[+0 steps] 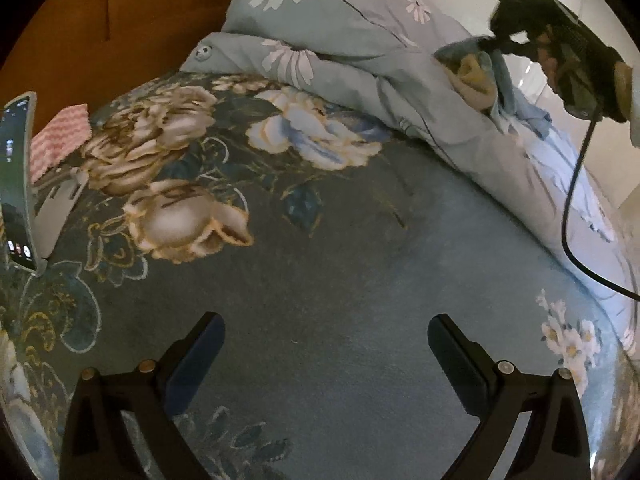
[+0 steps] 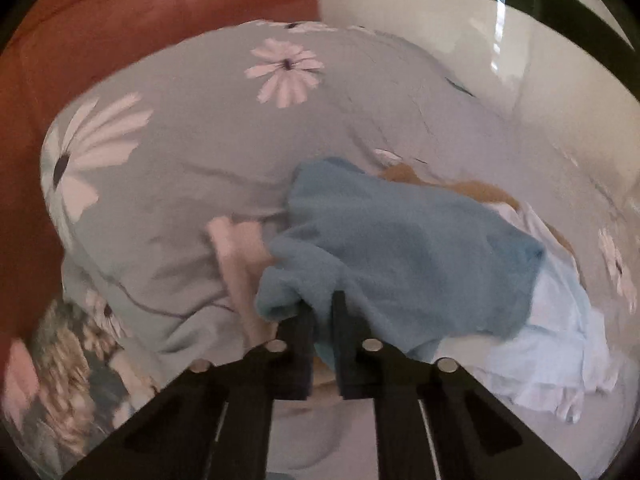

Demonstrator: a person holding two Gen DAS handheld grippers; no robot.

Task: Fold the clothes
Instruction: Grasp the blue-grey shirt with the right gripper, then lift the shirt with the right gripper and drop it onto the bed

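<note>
My right gripper (image 2: 322,304) is shut on a blue fleece cloth (image 2: 400,248) and holds its edge up over the grey daisy duvet (image 2: 192,148). A tan garment (image 2: 472,190) and a pale blue one (image 2: 560,344) lie under and beside it. In the left wrist view the right gripper (image 1: 490,42) is at the far right above the duvet, with the blue cloth (image 1: 504,80) and the tan garment (image 1: 476,76) hanging at it. My left gripper (image 1: 326,340) is open and empty, low over the dark floral bedspread (image 1: 320,248).
A phone on a stand (image 1: 18,184) is at the left edge of the bed, with a pink zigzag cloth (image 1: 60,136) behind it. A daisy pillow (image 1: 320,4) leans on the wooden headboard (image 1: 120,20). A black cable (image 1: 572,216) hangs from the right gripper.
</note>
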